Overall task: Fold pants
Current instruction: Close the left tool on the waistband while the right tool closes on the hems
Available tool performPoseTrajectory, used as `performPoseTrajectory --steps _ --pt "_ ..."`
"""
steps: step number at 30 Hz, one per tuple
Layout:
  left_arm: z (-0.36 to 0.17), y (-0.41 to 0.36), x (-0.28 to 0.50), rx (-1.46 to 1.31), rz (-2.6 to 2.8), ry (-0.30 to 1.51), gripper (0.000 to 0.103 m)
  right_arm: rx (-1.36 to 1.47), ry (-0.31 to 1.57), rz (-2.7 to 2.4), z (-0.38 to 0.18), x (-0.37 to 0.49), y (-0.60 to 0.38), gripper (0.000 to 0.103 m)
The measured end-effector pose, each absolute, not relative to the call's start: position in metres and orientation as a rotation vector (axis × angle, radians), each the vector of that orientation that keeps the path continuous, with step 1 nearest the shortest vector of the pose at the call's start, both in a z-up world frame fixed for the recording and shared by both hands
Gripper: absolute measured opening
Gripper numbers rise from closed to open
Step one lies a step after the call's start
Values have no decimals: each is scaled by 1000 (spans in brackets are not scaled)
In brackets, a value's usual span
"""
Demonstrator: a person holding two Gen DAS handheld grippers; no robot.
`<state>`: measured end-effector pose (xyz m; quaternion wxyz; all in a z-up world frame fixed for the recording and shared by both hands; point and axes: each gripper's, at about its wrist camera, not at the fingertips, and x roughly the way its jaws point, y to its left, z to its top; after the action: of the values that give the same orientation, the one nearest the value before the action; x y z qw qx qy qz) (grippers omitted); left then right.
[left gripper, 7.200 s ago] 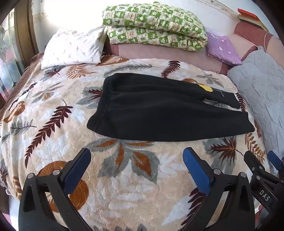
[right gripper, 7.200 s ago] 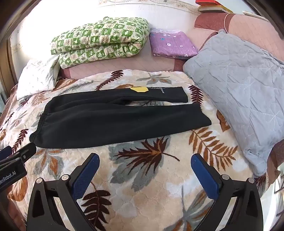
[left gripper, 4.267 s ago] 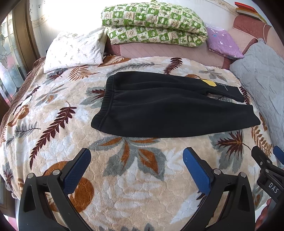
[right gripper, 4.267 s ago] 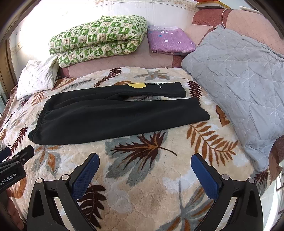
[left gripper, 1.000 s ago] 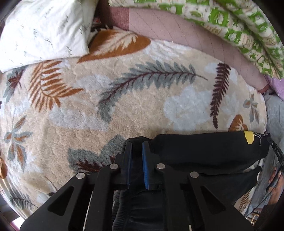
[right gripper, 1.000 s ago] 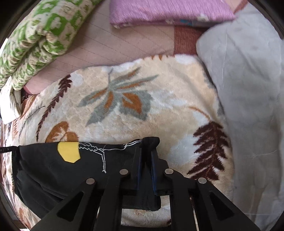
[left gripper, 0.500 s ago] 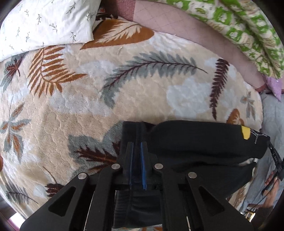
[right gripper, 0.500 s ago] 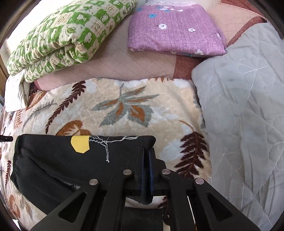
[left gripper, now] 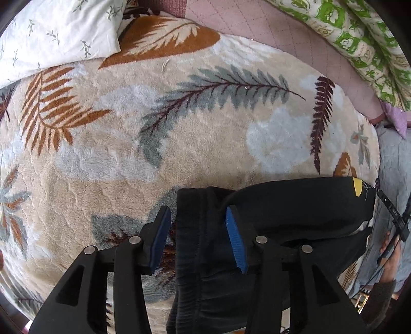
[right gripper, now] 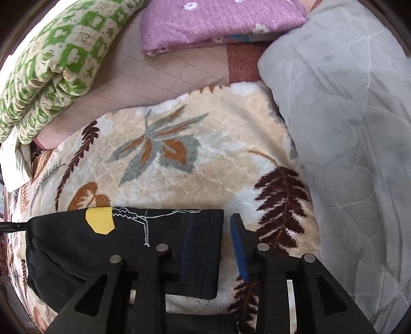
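Black pants (left gripper: 282, 213) lie on a leaf-patterned blanket (left gripper: 179, 133), the far leg folded toward the near one. My left gripper (left gripper: 196, 226) is open, its blue pads either side of the waistband (left gripper: 197, 205) without pinching it. My right gripper (right gripper: 212, 239) is open around the leg cuff (right gripper: 205, 231); the cuff lies between the pads, free. A yellow patch (right gripper: 99, 220) and white stitching mark that leg. The patch also shows in the left wrist view (left gripper: 357, 187).
A white pillow (left gripper: 51, 33) lies at the far left. A green patterned quilt (right gripper: 48, 66) and a purple folded cloth (right gripper: 218, 23) sit at the back. A grey quilted cushion (right gripper: 346, 128) fills the right side.
Both grippers were shut on the pants half a second ago, left on the waistband, right on the cuff. Both have opened and let go, and the pants rest on the blanket.
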<state>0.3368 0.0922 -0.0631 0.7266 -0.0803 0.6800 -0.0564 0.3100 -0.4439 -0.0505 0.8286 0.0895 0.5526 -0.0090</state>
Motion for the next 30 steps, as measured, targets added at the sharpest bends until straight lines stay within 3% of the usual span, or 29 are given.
performPoseTrajectory --steps 2,6,12,14,15,16,18,24,25,30 --pt "-67 94 338 -178 -116 1508 53 212 1176 -17 -57 312 -446 32" --pt "-78 87 343 -190 -136 1525 54 276 1193 -5 -70 319 -446 32" --pt "-87 58 350 -179 -153 1520 56 276 1212 -11 -81 325 -440 43" --pt "-82 51 348 -143 -144 1492 41 260 1217 -17 -81 326 -439 37" --pt "-78 49 347 -116 -134 1477 24 251 1220 -19 -81 326 -439 32" --pt "-75 47 345 -107 -132 1467 19 247 1224 -10 -80 326 -439 22" --pt "-67 50 341 -101 -116 1446 14 231 1212 15 -73 323 -438 14" --pt "-43 57 321 -101 -82 1360 11 140 1146 52 -36 311 -425 10" --pt "-38 58 317 -101 -82 1342 11 126 1136 53 -30 308 -423 2" --pt "-12 55 288 -58 -66 1246 11 67 1100 52 -7 290 -420 2"
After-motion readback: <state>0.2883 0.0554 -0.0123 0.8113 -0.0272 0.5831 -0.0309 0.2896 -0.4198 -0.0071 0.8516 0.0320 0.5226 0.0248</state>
